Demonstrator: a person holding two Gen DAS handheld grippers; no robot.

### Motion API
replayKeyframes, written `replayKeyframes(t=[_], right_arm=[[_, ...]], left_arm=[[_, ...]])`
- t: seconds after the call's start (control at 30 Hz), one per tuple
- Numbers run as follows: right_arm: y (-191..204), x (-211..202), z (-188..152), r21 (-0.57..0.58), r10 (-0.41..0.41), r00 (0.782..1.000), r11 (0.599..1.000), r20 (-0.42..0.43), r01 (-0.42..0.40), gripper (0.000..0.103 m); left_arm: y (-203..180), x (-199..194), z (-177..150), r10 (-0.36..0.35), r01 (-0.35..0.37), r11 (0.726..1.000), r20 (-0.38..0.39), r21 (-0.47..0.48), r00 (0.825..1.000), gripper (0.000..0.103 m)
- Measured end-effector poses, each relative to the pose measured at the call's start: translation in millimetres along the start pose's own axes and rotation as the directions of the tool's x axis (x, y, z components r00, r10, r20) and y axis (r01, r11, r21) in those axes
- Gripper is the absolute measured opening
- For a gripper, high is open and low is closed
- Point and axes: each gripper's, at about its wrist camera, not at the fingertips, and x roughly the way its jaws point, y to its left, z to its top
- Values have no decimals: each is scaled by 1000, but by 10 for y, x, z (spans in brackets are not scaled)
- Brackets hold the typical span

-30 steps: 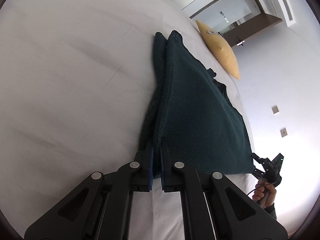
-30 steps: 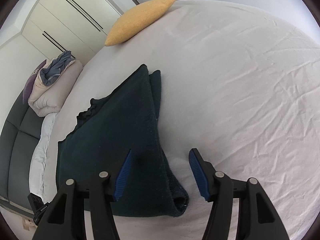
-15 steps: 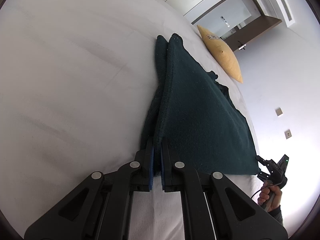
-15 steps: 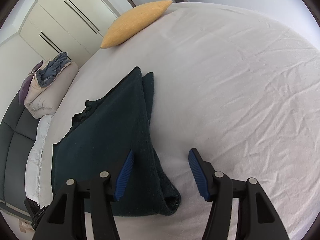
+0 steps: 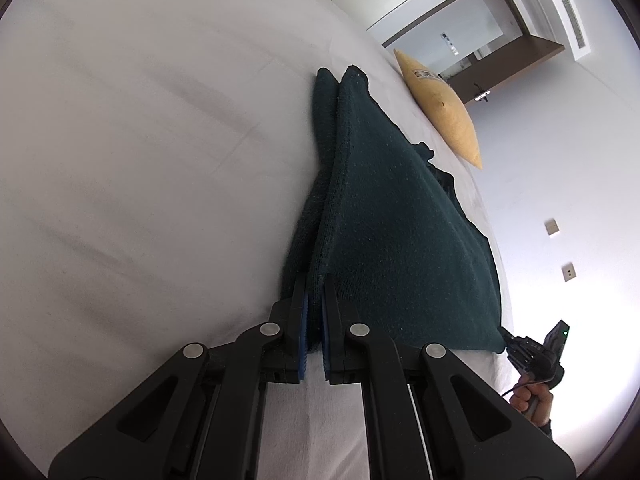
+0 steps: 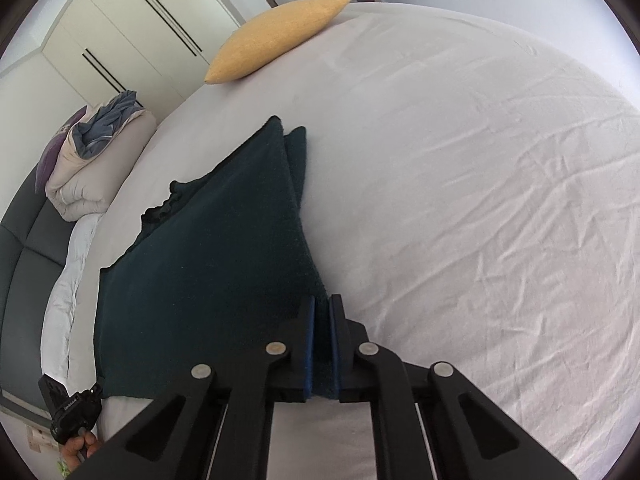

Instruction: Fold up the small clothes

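A dark green knitted garment (image 5: pixel 392 224) lies folded on the white bed sheet (image 5: pixel 140 160), stretched long away from me. My left gripper (image 5: pixel 314 280) is shut on its near corner edge. In the right wrist view the same garment (image 6: pixel 216 248) spreads to the left, and my right gripper (image 6: pixel 322 304) is shut on its other near corner, with dark cloth showing between the blue pads. The right gripper also shows small in the left wrist view (image 5: pixel 536 354), at the garment's far corner.
A yellow pillow (image 6: pixel 276 36) lies at the far edge of the bed, also in the left wrist view (image 5: pixel 444 104). A rolled duvet with clothes (image 6: pixel 96 156) sits on the dark headboard side. The wrinkled sheet (image 6: pixel 480 200) stretches to the right.
My right gripper was open above the garment's corner and has closed on it. My left gripper has stayed shut on its corner, hardly moving.
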Motion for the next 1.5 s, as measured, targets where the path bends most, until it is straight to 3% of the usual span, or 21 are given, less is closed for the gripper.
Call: replayKeyframes(t=[0.37,0.43,0.5,0.57,0.6,0.67,0.8,0.97,1.07,1.13,1.23,1.33,1.5], right_arm=[[-199,2,-144,71,17,1000,997,24,-18,5],[-217,9,-152,79,32,999,996,26,-34,9],[-191,-61,-133,79,38,999,996,19,-39,31],[-112,-226,-102,36,-39,998,999,58,37,47],[-82,-300,-83,26,-66,994,998,85,64,50],[-26,-443,-5,20,-67,990,998,128,65,50],[255,-465,140,-21,38,990,999,134,-35,50],[812,-70,227,-78,221,974,973,48,-216,50],[1044,217,263,-76,244,970,967,1,-243,50],[1131,372,282,-74,273,962,959,-29,-275,50],[1185,616,321,-81,276,959,956,-70,-281,50],[1093,758,352,-53,269,959,960,-85,-274,47],[957,769,305,-52,264,962,962,-70,-268,46]], left_arm=[[5,38,25,1,-1,1000,1,1,1000,7],[8,26,21,-21,21,1000,3,2,1000,7],[14,-29,23,-41,41,999,-4,-9,999,7],[15,-125,29,-29,29,999,-11,-15,1000,7],[14,-184,35,-12,12,1000,-7,-20,1000,9],[-36,-356,71,59,-58,998,37,-15,998,10],[-401,-554,255,100,-110,992,126,69,987,10],[-1137,-46,640,69,-92,963,99,253,993,10],[-1319,460,922,91,-103,957,54,270,994,10],[-1307,747,1025,136,-139,951,30,275,990,10],[-1092,1016,1033,241,-239,933,27,268,970,9],[-815,924,942,158,-166,965,55,205,986,9],[-708,768,682,175,-190,955,85,226,981,9]])
